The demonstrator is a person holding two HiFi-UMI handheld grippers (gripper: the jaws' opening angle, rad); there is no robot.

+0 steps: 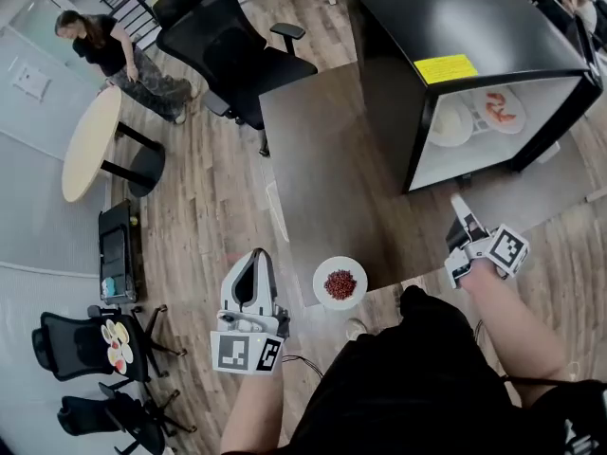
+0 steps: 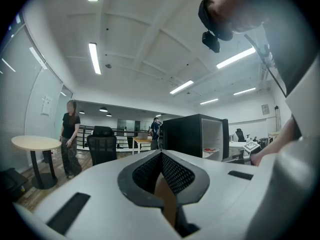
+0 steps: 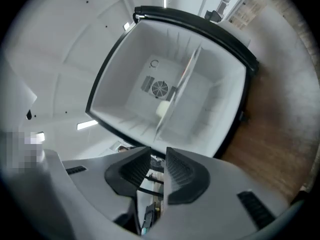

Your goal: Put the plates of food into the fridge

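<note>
On brown tabletop point(image 1: 322, 150), round white plate point(image 1: 340, 283), boxy black fridge point(image 1: 474, 27)

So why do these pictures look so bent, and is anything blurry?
Head view: the wide lens bends the black fridge with a white interior. Left gripper view: round fisheye, dark corners, glaring ceiling strip lights. Right gripper view: tilted, fridge slightly blurred.

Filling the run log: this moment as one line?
fridge: open, two plates inside | red-food plate: on table | left gripper: shut, empty | right gripper: open, empty
</note>
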